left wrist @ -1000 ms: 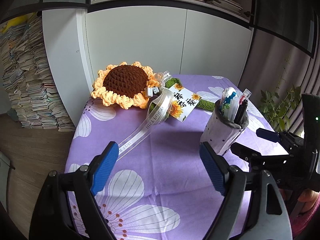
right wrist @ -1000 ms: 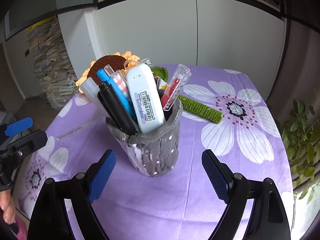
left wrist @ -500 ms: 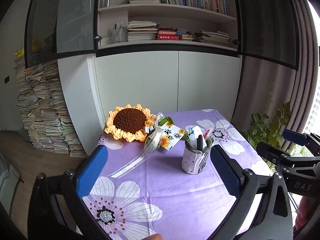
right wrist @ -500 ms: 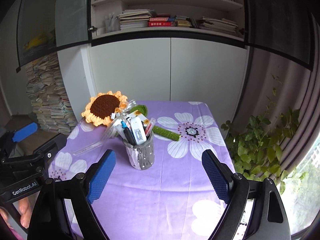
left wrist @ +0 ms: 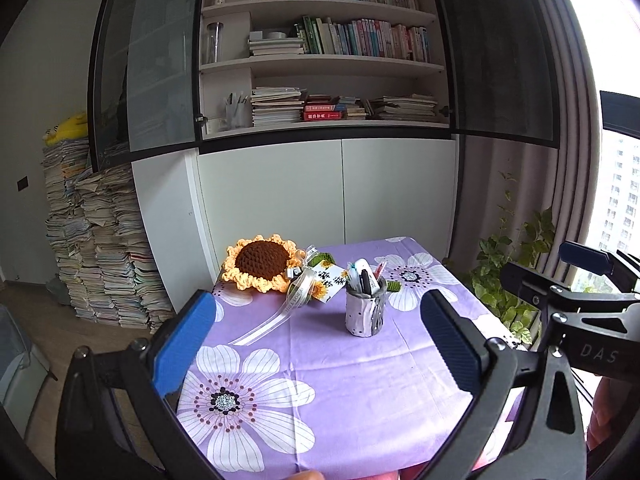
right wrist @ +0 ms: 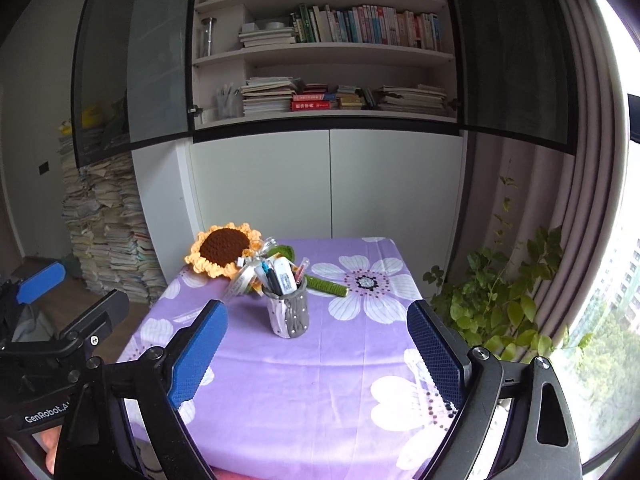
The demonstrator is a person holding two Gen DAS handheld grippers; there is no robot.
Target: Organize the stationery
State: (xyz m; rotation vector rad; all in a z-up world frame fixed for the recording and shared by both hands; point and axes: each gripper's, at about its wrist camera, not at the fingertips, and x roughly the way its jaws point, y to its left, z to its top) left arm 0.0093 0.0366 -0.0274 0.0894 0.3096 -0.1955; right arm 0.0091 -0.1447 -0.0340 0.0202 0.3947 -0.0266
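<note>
A grey dotted pen holder stands upright near the middle of the purple flowered table. Several pens and a white correction tape stick out of it. My left gripper is open and empty, held well back from the holder above the near table edge. My right gripper is open and empty, also well back from the holder. Each gripper shows at the side of the other's view.
A crocheted sunflower with a ribbon and card lies behind the holder. A white cabinet and bookshelves stand behind the table. Stacked papers are on the left, a plant on the right.
Both grippers have pulled far back and up from the pen holder, so it looks small and distant now. Both jaws stayed open and empty.
</note>
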